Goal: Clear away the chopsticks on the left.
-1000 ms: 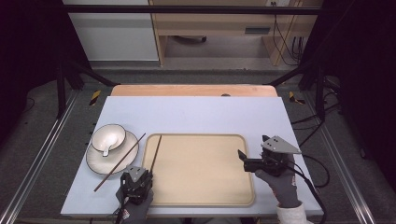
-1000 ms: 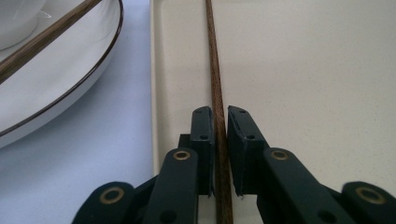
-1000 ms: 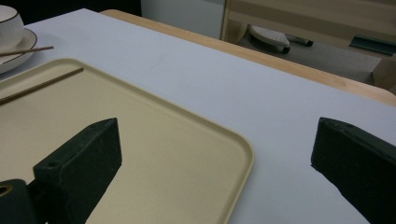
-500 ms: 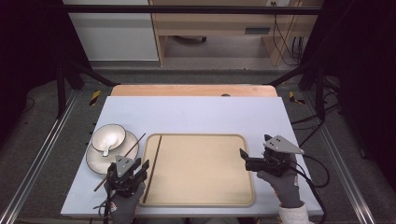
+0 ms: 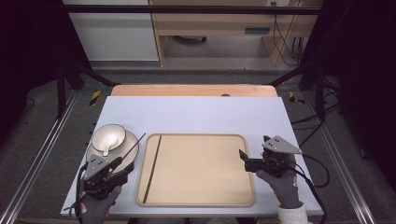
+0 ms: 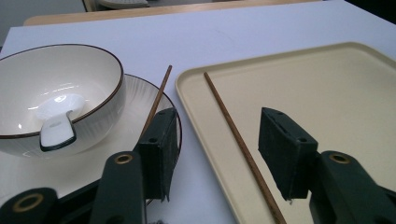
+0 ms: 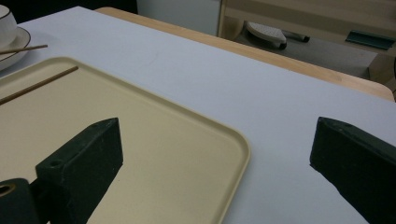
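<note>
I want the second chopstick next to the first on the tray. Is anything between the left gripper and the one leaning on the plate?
Nothing visible: the open left gripper sits just short of the chopstick resting across the plate rim.

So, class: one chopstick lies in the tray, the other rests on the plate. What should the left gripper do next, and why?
Probably close on the chopstick on the plate: the left gripper is open, one finger beside it, nothing held.

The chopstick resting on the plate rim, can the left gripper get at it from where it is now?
Probably yes. The left gripper is open beside the plate, and the chopstick lies just ahead of its left jaw with nothing covering it. The bowl sits off to the side.
</note>
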{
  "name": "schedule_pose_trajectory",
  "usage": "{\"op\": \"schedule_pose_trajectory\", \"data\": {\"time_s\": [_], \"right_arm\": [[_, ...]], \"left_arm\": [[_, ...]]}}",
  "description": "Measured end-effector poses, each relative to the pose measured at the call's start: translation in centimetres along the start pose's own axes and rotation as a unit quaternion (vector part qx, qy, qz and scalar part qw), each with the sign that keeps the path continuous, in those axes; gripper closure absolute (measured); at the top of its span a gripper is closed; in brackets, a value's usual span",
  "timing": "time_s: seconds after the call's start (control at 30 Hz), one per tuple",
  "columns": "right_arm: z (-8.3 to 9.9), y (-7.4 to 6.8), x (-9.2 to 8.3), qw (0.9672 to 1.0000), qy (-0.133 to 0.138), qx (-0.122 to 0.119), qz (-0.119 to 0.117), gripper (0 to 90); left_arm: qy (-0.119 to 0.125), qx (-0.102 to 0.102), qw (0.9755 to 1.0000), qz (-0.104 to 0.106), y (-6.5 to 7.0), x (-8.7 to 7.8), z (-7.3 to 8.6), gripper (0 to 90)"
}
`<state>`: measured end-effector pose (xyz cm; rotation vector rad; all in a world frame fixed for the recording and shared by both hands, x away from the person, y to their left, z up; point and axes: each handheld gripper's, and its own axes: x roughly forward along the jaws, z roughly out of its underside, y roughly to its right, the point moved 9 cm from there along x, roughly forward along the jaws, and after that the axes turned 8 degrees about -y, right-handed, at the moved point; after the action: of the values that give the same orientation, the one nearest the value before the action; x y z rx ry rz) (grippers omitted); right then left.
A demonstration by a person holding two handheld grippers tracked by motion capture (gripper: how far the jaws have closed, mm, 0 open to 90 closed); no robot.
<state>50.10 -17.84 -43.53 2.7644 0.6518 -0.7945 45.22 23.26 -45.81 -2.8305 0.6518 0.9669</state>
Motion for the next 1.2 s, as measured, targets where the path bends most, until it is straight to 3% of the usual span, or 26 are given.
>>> {"op": "schedule_pose_trajectory", "data": {"time_s": [0.1, 0.2, 0.37, 0.43, 0.8, 1.1, 1.2], "right_arm": [[0.0, 0.0, 0.0, 1.0000, 0.000, 0.002, -0.001, 2.7], [0.2, -0.1, 0.2, 1.0000, -0.005, 0.002, -0.002, 2.7], [0.5, -0.1, 0.5, 0.9999, -0.011, 0.001, -0.002, 2.7], [0.5, 0.0, 0.4, 0.9999, -0.010, 0.003, 0.000, 3.1], [0.4, 0.1, 0.2, 0.9999, -0.008, 0.008, 0.001, 3.6], [0.4, 0.1, 0.3, 0.9999, -0.010, 0.008, 0.002, 3.7], [0.6, 0.0, 0.5, 0.9999, -0.014, 0.005, 0.001, 3.7]], "left_arm": [[-0.006, 0.012, 0.9999, 0.002, -0.2, 0.1, 0.2, 43.5], [-0.023, 0.039, 0.9989, -0.013, -1.1, 0.2, 0.7, 39.1], [-0.019, 0.038, 0.9990, -0.013, -2.2, 0.0, 1.0, 35.5], [-0.024, 0.036, 0.9989, -0.019, -3.0, -0.1, 1.3, 34.3], [-0.044, 0.036, 0.9980, -0.029, -5.1, -0.2, 2.4, 28.2], [-0.074, 0.043, 0.9955, -0.042, -6.0, 0.7, 3.1, 31.3], [-0.088, 0.042, 0.9940, -0.050, -6.6, 1.5, 3.4, 36.5]]}}
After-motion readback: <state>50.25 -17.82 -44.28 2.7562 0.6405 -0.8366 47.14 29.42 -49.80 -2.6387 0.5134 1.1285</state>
